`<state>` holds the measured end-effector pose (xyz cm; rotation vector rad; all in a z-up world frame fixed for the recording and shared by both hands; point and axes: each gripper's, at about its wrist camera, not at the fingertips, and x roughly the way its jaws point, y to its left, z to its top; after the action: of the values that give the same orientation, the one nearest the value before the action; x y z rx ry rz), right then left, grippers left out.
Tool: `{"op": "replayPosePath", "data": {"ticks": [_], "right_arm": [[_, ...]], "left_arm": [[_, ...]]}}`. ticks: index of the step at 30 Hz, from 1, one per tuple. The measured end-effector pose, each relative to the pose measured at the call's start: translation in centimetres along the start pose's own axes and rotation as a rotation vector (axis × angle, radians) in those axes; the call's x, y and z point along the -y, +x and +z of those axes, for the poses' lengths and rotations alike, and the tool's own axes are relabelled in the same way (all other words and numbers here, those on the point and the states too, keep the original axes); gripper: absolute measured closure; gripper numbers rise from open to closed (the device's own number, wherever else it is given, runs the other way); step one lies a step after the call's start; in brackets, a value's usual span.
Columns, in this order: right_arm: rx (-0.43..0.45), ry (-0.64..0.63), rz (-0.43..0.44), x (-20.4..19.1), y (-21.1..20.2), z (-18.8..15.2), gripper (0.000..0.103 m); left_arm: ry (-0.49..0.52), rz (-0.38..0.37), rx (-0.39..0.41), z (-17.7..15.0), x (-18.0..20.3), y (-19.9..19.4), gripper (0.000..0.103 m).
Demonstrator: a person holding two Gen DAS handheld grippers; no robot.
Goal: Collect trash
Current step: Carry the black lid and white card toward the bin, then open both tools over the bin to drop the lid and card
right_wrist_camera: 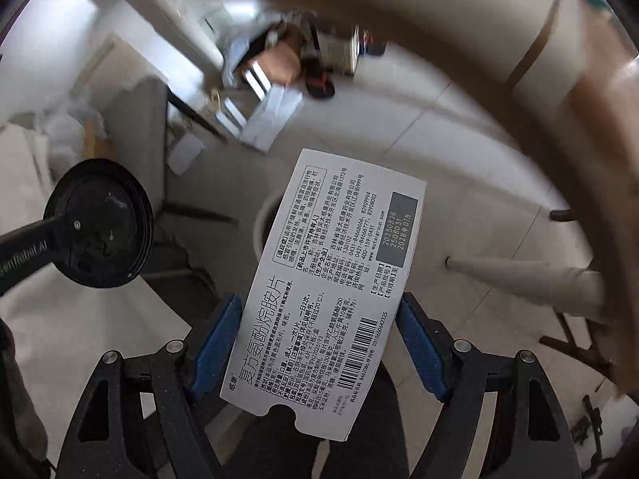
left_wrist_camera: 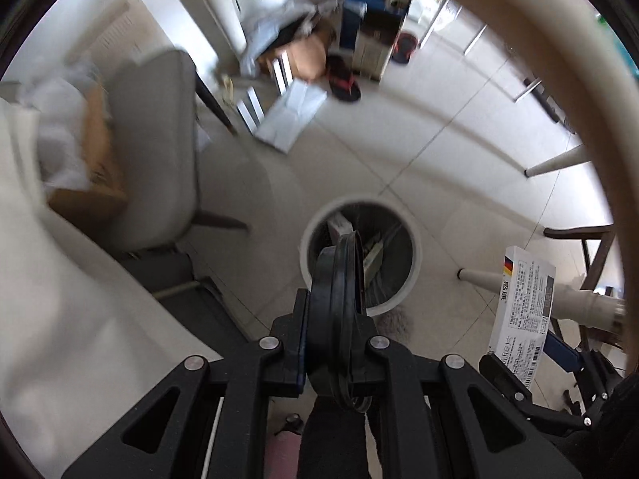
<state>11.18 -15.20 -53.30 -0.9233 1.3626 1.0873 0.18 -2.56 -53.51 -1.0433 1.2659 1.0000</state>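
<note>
My left gripper (left_wrist_camera: 335, 311) is shut on a black plastic cup lid (left_wrist_camera: 339, 299), held edge-on above the round white trash bin (left_wrist_camera: 415, 255) on the floor; the bin holds some trash. The lid also shows in the right wrist view (right_wrist_camera: 100, 223) at the left, face-on. My right gripper (right_wrist_camera: 319, 319) is shut on a white medicine box (right_wrist_camera: 323, 287) with printed text and a barcode. That box shows in the left wrist view (left_wrist_camera: 523, 315) at the right, beside the bin. The bin's rim (right_wrist_camera: 263, 215) peeks out behind the box.
A grey chair (left_wrist_camera: 155, 147) stands left of the bin. A round cream table edge (left_wrist_camera: 559, 60) arcs over the right, with its legs (left_wrist_camera: 559, 161) below. Cardboard, white packaging (left_wrist_camera: 291, 113) and slippers (left_wrist_camera: 343, 80) lie on the tiled floor farther off.
</note>
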Motion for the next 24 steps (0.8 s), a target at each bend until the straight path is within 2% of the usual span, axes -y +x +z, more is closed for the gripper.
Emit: {"op": "replayPosePath", "data": {"ticks": [5,13,18,24], "right_arm": [[-0.058,0.026,-0.008,2.1,8.9,-0.4,0.023],[-0.141,0.034,-0.003,4.9,21.2,-0.2,0.023],[-0.168,0.03,-0.001,5.8,26.2,-0.2,0.024],[-0.176,0.041,0.026,6.3,29.7,0.4,0.024]], "left_arm": [[0.009,-0.031,-0.074,0.7,0.8,9.0,0.093],[0.021,-0.07,-0.172,1.6,2.1,19.7,0.093],[0.025,-0.076,-0.215,1.3,2.0,23.6,0.093],[0.033,-0.078,-0.247,1.1,2.0,25.4,0.092]]}}
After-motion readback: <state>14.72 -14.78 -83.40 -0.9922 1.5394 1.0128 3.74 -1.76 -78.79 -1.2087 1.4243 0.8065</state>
